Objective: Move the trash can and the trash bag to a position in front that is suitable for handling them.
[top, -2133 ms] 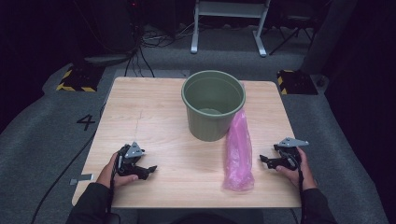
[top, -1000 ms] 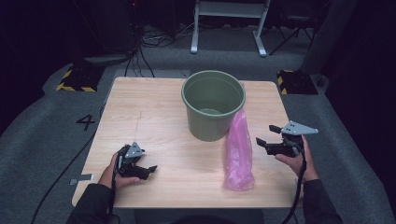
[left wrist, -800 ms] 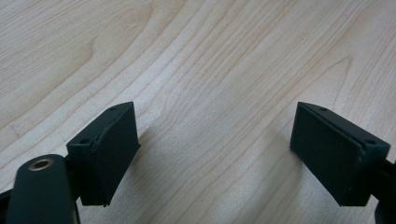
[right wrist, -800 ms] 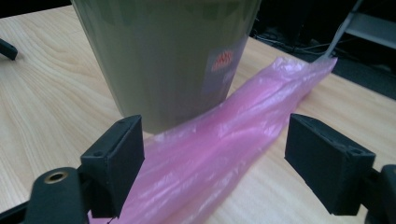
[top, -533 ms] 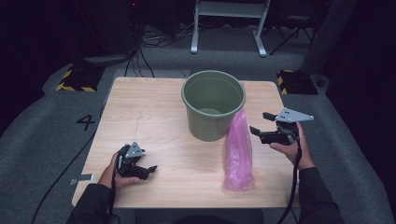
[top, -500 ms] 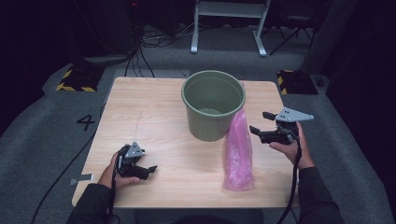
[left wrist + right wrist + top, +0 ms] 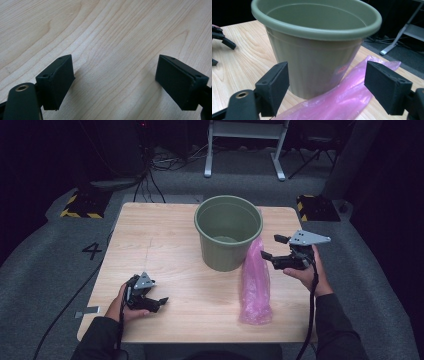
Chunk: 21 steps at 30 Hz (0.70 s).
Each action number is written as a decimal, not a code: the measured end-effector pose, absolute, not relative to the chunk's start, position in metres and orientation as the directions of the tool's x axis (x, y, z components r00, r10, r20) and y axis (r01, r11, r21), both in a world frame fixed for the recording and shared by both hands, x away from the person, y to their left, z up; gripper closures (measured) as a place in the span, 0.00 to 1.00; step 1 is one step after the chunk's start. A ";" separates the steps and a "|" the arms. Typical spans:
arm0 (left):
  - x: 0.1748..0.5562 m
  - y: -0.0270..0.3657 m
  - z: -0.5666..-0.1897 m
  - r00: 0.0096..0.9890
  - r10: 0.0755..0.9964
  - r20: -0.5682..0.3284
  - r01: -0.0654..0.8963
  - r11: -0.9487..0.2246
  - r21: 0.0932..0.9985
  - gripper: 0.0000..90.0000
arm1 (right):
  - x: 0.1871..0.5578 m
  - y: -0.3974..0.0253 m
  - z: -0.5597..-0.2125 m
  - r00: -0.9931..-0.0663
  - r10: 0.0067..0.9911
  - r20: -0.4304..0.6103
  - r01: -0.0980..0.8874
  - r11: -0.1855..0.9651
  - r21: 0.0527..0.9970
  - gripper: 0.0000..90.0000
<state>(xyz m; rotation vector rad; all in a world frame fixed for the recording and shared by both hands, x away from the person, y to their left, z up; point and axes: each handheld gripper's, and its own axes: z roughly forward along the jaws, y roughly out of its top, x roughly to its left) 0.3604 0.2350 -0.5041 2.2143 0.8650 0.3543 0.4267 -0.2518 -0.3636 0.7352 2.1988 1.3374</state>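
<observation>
A green plastic pot (image 7: pixel 228 231) stands upright at the back middle of the wooden table (image 7: pixel 165 250). A crumpled pink plastic bag (image 7: pixel 255 285) lies along the pot's right side, reaching toward the front edge. My right gripper (image 7: pixel 270 248) hovers open just right of the bag, jaws pointing left at the pot (image 7: pixel 317 42) and the bag (image 7: pixel 344 97). My left gripper (image 7: pixel 159 302) rests open low on the table at the front left; nothing but bare wood (image 7: pixel 112 45) lies between its jaws.
The pot looks empty inside. Dark grey carpet surrounds the table, with cables (image 7: pixel 150 170) and a white metal stand (image 7: pixel 245 140) behind it. A "4" mark (image 7: pixel 93 251) lies on the floor at the left. Bare tabletop spans the left half.
My right gripper has lifted from the table's right front and moved up and leftward, close to the pink bag and pot. The left gripper has stayed put.
</observation>
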 end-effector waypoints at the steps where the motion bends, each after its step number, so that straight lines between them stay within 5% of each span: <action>1: 0.360 0.235 -0.504 0.737 0.676 -0.006 0.478 -0.514 0.712 0.17 | 0.427 -0.250 -0.363 -0.753 0.648 -0.112 0.200 0.388 0.900 0.22; 21: 0.360 0.235 -0.504 0.737 0.676 -0.006 0.478 -0.515 0.712 0.17 | 0.434 -0.219 -0.336 -0.786 0.595 -0.166 0.130 0.422 0.897 0.23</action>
